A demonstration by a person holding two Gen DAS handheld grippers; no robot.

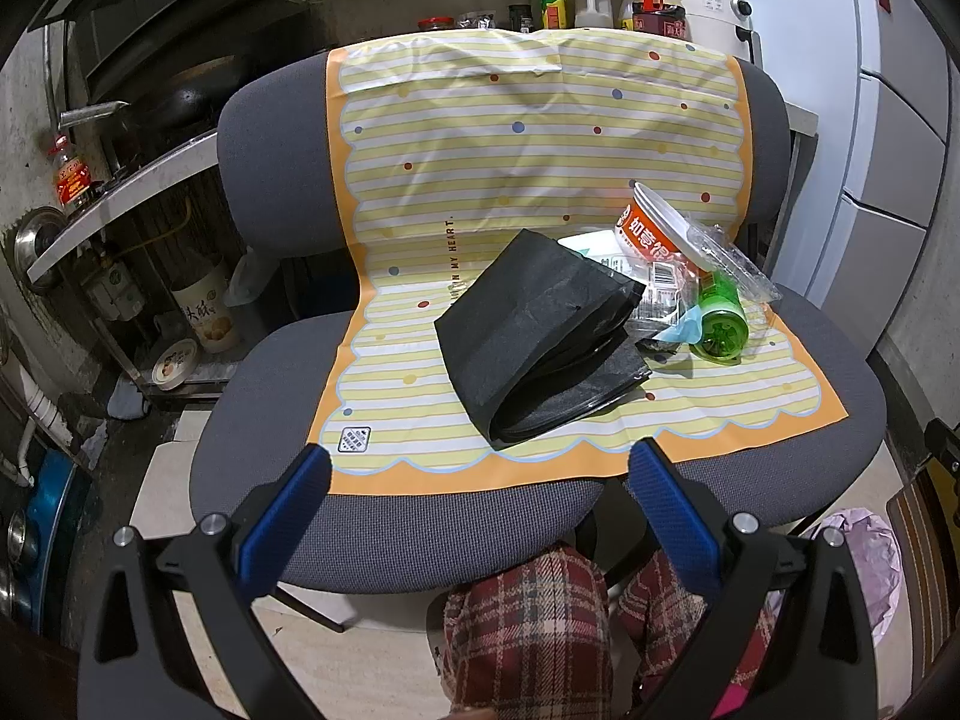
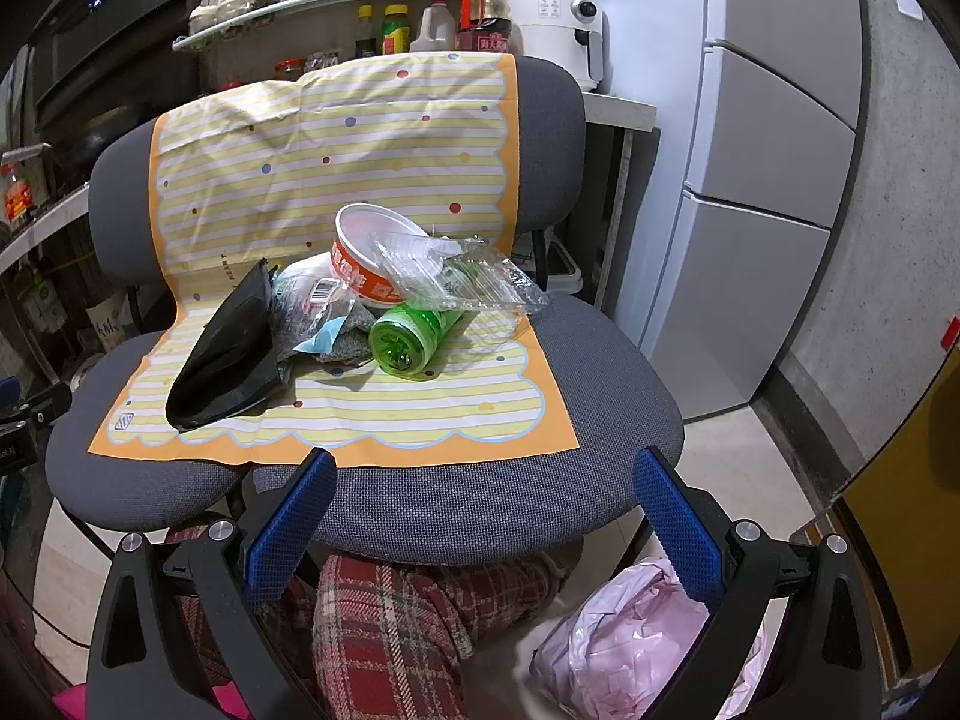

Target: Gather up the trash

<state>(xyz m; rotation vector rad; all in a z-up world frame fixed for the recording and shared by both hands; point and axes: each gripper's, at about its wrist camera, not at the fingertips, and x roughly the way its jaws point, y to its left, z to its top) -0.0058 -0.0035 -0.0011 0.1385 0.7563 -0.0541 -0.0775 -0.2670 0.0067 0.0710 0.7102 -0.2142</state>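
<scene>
Since both the left gripper (image 1: 480, 468) and right gripper (image 2: 486, 474) hung wide open and empty short of the chair (image 2: 480, 516), nothing was grabbed yet. On the mat (image 2: 420, 414): one floppy black bag (image 2: 228, 354), one light green bottle (image 2: 408, 336), one crinkly clear tray (image 2: 468, 282), one stiff-rimmed cup (image 2: 366, 252). I'd pinch rims.

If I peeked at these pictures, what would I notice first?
Probably the yellow striped mat with coloured dots, draped over a grey office chair. On its seat is a trash heap: a green plastic bottle lying down, an orange-and-white paper bowl tipped behind it, and a folded black bag to the left.
</scene>
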